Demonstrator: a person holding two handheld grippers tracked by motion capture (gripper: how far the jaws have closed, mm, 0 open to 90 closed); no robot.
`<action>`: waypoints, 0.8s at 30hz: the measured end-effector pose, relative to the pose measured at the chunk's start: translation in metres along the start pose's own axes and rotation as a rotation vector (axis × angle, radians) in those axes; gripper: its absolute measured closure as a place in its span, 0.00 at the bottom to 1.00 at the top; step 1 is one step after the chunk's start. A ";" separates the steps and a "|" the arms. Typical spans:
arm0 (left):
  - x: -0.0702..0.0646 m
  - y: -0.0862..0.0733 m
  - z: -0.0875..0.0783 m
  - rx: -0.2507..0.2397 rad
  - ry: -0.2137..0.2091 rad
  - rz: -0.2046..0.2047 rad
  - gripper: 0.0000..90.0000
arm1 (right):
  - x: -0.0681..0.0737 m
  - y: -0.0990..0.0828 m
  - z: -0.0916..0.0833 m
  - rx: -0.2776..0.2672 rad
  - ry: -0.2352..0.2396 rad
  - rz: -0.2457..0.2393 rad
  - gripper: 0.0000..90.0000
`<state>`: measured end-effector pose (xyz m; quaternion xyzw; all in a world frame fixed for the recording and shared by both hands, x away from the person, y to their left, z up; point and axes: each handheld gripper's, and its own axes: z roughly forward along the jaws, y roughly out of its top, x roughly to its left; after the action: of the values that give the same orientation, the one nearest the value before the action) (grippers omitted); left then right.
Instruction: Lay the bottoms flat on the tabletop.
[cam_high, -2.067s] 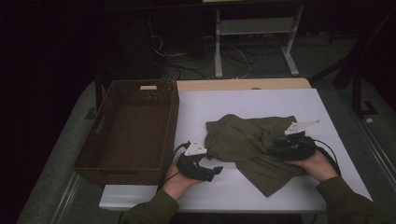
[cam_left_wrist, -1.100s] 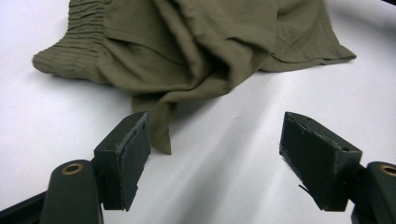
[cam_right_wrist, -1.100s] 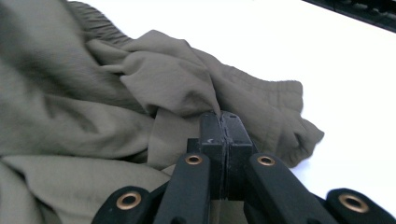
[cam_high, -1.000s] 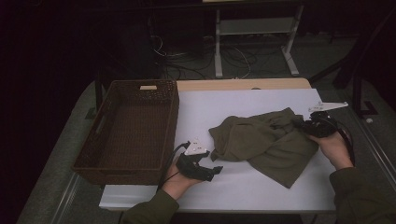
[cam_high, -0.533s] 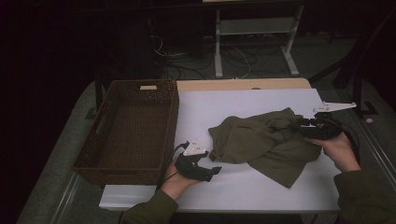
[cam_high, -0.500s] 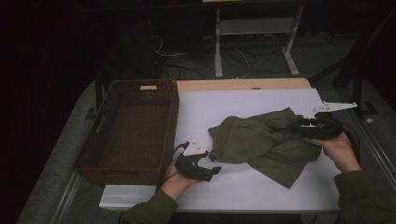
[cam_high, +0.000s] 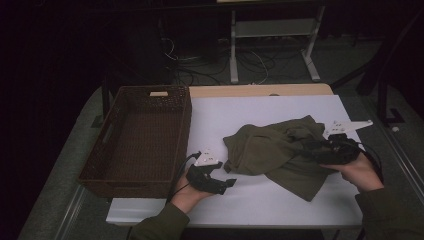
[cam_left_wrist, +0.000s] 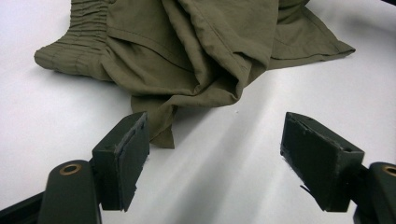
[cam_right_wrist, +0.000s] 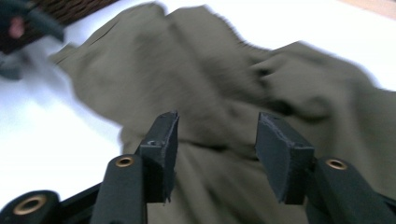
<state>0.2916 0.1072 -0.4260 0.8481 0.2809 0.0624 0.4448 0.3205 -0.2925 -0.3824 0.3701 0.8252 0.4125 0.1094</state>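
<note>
While the olive garment (cam_high: 280, 152) lies crumpled toward the right edge of the desk (cam_high: 260, 200), both grippers are held apart.

The right gripper (cam_high: 306, 151) is seen over the cloth, its jaws just opened with nothing pinched; the left gripper (cam_high: 229, 183) is kept near the front edge, beside the wicker basket (cam_high: 112, 165), with jaws wide.

I am seeing an olive-green garment (cam_high: 280, 155) lying on a white table top (cam_high: 265, 200). I am noting a dark brown woven basket (cam_high: 135, 142) and black grippers.
</note>
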 end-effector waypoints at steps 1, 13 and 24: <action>0.000 0.000 0.000 0.000 -0.001 0.000 0.26 | 0.004 -0.002 0.002 0.006 0.016 -0.004 0.56; -0.002 -0.001 0.003 0.007 -0.012 0.003 0.26 | 0.041 -0.021 0.041 0.146 0.141 -0.112 0.59; -0.002 -0.001 0.004 0.012 -0.013 0.003 0.26 | 0.051 -0.015 0.076 0.184 0.145 -0.165 0.53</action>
<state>0.2913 0.1039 -0.4288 0.8516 0.2772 0.0557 0.4414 0.3137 -0.2164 -0.4359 0.2789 0.8929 0.3502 0.0484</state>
